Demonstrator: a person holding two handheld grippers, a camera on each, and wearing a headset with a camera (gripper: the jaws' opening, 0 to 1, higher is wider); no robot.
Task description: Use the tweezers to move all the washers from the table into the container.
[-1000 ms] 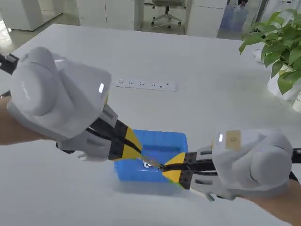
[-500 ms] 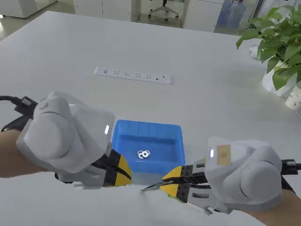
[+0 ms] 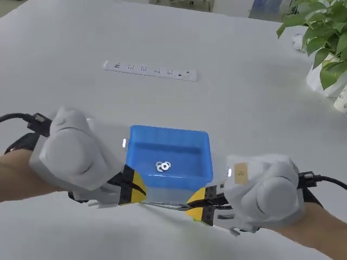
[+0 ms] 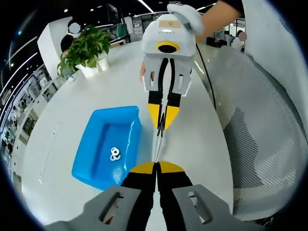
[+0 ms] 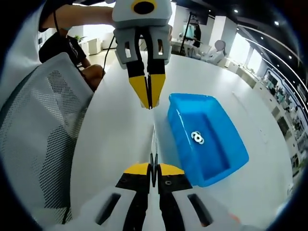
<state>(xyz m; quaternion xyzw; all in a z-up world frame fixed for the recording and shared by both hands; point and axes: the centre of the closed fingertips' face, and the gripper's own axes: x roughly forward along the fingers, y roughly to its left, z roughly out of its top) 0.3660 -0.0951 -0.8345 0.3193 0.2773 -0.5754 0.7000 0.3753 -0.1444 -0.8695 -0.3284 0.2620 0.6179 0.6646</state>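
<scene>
A blue container [image 3: 201, 142] sits on the white table with washers [image 3: 163, 166] lying on its floor, also seen as washers [image 4: 114, 154] and washers [image 5: 196, 138]. Thin metal tweezers [image 3: 165, 205] span the gap just in front of the container's near wall. My right gripper [image 3: 191, 205] is shut on one end. My left gripper [image 3: 143, 198] is shut at the other end, where the tips reach its jaws. The tweezers [image 4: 159, 139] run from the left gripper [image 4: 156, 166] to the right gripper [image 4: 162, 124]. Tweezers [image 5: 154, 139] join the right gripper [image 5: 153, 168] and left gripper [image 5: 149, 105].
A white power strip [image 3: 150, 71] lies farther back on the table. A potted plant [image 3: 320, 38] stands at the far right. A mesh chair [image 4: 250, 144] sits beside the table's near edge, also seen as chair [image 5: 38, 120].
Both grippers have drawn back from over the container to its near side. The left gripper has come to the tweezers' free end, which stood clear half a second ago. The head camera tilted down.
</scene>
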